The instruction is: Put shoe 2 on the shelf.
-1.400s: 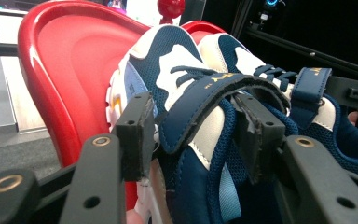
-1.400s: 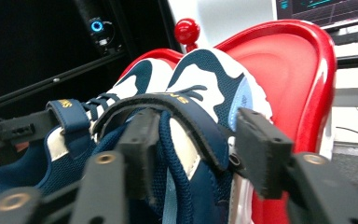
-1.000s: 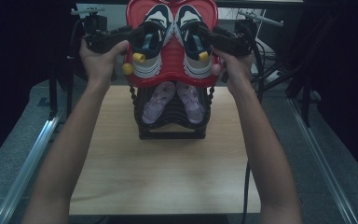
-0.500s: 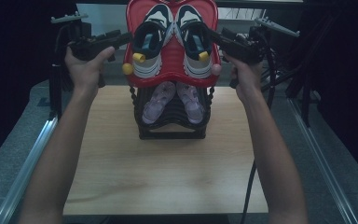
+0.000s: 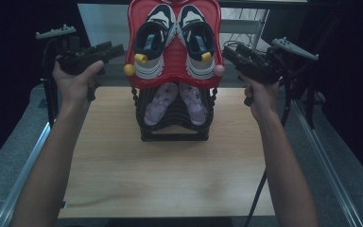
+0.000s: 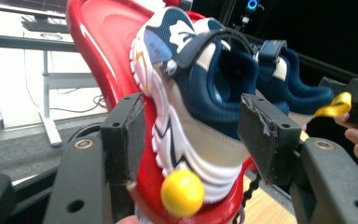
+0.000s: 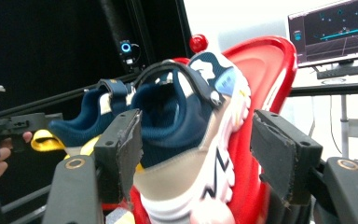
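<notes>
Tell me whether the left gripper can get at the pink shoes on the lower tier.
Probably yes. The left gripper is open and empty beside the red tray; the pink shoes lie exposed at the black rack's front, below the tray's overhang.

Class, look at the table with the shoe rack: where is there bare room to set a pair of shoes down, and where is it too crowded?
The wooden table is bare in front of the black rack, with narrower strips either side. It is crowded at the back: the red tray holds the navy sneakers, the pink shoes sit beneath, and the left gripper and right gripper flank the tray.

Left tongs (image 5: 116, 48) gaping; right tongs (image 5: 230, 50) gaping; forearms outstretched, apart
</notes>
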Action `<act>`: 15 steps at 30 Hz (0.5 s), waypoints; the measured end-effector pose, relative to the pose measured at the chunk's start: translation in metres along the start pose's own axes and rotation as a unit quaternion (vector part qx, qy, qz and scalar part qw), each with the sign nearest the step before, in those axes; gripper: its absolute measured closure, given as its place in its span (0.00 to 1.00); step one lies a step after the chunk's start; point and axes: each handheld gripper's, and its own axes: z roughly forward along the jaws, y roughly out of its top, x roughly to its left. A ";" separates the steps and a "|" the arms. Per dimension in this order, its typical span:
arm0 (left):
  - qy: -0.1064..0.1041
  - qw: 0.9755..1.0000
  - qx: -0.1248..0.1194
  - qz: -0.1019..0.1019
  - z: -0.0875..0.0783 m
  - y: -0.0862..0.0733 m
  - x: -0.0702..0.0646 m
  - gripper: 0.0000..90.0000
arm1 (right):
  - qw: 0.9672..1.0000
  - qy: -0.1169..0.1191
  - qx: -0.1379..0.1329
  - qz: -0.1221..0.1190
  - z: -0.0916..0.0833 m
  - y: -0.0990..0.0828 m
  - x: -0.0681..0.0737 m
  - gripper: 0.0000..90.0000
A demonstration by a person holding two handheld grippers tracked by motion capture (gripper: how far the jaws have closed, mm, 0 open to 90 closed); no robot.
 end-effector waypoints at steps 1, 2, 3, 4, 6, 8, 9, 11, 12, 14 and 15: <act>-0.001 1.000 0.002 -0.001 -0.002 -0.002 0.001 0.46 | 1.000 -0.005 0.004 -0.002 -0.004 -0.003 -0.002 0.39; 0.000 1.000 0.002 -0.002 -0.004 -0.006 0.003 0.46 | 1.000 -0.006 0.006 -0.004 -0.006 -0.005 -0.003 0.39; -0.001 1.000 0.002 -0.003 -0.005 -0.008 0.004 0.46 | 1.000 -0.006 0.005 -0.002 -0.007 -0.006 -0.004 0.39; -0.002 1.000 0.003 -0.004 -0.006 -0.010 0.005 0.46 | 1.000 -0.007 0.007 -0.005 -0.008 -0.008 -0.005 0.39; -0.001 1.000 0.003 -0.003 -0.007 -0.012 0.007 0.46 | 1.000 -0.009 0.009 -0.007 -0.008 -0.011 -0.006 0.39; -0.001 1.000 0.008 -0.002 -0.009 -0.019 0.010 0.46 | 1.000 -0.015 0.017 -0.010 -0.010 -0.018 -0.010 0.39; -0.001 1.000 0.008 -0.002 -0.009 -0.019 0.010 0.46 | 1.000 -0.015 0.017 -0.010 -0.010 -0.018 -0.010 0.39; -0.003 1.000 0.008 -0.005 -0.012 -0.025 0.013 0.46 | 0.999 -0.024 0.022 -0.017 -0.010 -0.023 -0.013 0.39; -0.002 1.000 0.009 -0.005 -0.014 -0.029 0.014 0.46 | 0.999 -0.031 0.026 -0.023 -0.011 -0.028 -0.014 0.40; -0.003 1.000 0.009 -0.006 -0.016 -0.036 0.016 0.46 | 0.999 -0.031 0.029 -0.020 -0.011 -0.032 -0.017 0.40; -0.003 1.000 0.009 -0.006 -0.016 -0.036 0.016 0.46 | 0.999 -0.031 0.029 -0.020 -0.011 -0.032 -0.017 0.40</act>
